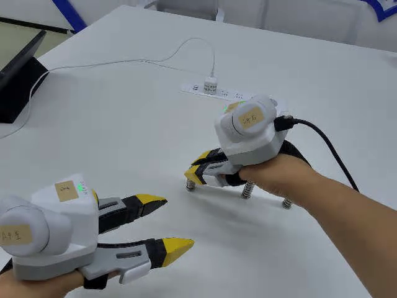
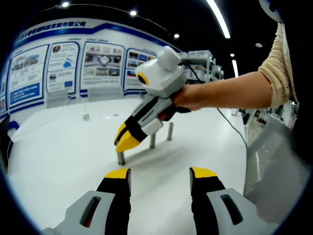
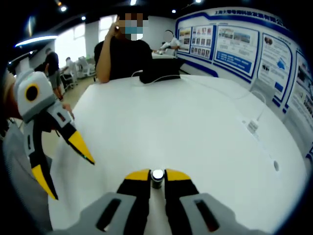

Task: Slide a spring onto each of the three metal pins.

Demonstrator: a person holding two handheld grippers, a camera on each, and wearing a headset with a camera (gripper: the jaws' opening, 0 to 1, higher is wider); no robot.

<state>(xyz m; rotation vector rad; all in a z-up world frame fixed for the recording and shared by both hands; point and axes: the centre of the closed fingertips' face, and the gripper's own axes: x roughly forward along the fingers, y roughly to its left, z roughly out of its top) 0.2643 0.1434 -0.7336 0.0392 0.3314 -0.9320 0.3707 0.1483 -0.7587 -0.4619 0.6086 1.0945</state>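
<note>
Power strip (image 1: 232,95) lies beyond right gripper (image 1: 195,174), jaws pinching one pin (image 1: 190,185).

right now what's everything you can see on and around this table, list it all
table: one, white, under everything
pins: three, metal, upright in a row by the right gripper
springs: grey coils, round the pins
power strip: one, white, far side of the table
plug: one, white, in the strip
cable: one, white, from the plug leftward
screen: one, black, table's left edge
posters: several, blue and white, wall
person: one, black top, beyond the table
right gripper: white, yellow-tipped fingers shut on end pin
left gripper: white, fingers open, holding nothing
</note>
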